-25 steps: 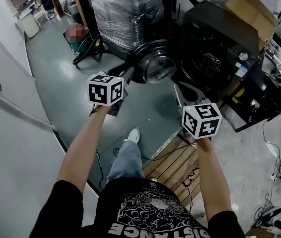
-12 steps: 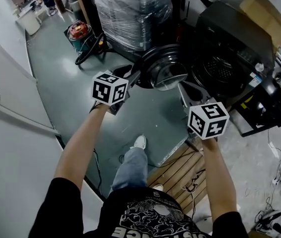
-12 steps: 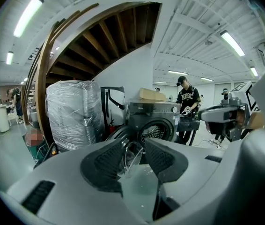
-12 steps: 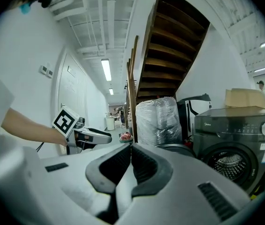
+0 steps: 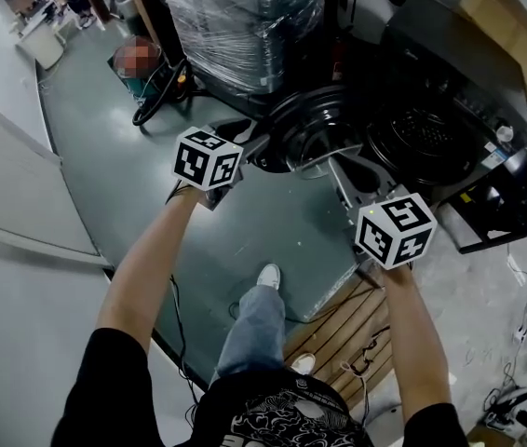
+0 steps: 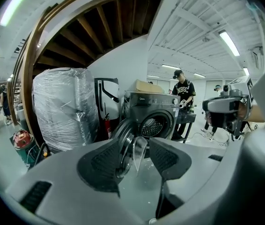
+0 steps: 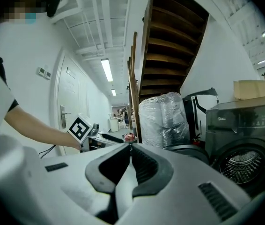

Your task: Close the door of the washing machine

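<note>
Door [image 5: 312, 130] of the dark washing machine [image 5: 450, 54] stands swung open to the left of its round port, its glass bowl facing the floor side. Through the port the drum [image 5: 424, 136] shows a perforated metal wall; how far back it runs and what lies deep in it cannot be made out. A cardboard box [image 5: 496, 12] sits on top of the machine, its contents hidden.

The left gripper [image 6: 141, 154] has just been opening its fingers [image 6: 102, 165]. They stand wide, and the door's rim and bowl show in the gap with neither pad pressing on them; whether the rim really lies between them cannot be told. The right gripper [image 7: 130, 150] has its fingers [image 7: 144, 165] closed tip to tip on nothing. In the head view it covers the machine's lower front.
</note>
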Motion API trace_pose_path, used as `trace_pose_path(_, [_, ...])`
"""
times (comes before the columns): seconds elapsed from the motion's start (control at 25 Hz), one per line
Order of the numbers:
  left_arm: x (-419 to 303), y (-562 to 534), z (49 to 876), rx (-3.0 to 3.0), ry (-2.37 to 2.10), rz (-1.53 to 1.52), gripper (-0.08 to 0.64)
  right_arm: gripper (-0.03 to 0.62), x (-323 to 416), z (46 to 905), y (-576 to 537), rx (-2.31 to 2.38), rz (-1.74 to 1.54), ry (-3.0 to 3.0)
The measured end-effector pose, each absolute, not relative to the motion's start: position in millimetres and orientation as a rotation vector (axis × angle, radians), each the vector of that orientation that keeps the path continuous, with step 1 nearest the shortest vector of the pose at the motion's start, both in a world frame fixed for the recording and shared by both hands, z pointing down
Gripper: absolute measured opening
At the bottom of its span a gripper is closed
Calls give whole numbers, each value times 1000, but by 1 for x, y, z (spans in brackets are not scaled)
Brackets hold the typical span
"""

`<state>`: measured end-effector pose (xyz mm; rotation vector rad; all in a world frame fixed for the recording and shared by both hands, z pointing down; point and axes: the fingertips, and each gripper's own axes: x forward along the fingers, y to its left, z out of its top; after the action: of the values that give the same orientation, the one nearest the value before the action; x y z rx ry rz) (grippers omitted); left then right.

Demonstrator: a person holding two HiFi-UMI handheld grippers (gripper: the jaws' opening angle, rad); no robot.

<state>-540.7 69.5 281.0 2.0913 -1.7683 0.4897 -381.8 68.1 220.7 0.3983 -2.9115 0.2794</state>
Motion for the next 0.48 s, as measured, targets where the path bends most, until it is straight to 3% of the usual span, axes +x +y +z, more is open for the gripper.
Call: trace_pose_path(0.48, [-599, 0, 362, 2123, -1588, 562, 229, 23, -430, 261, 3, 451, 356, -2871])
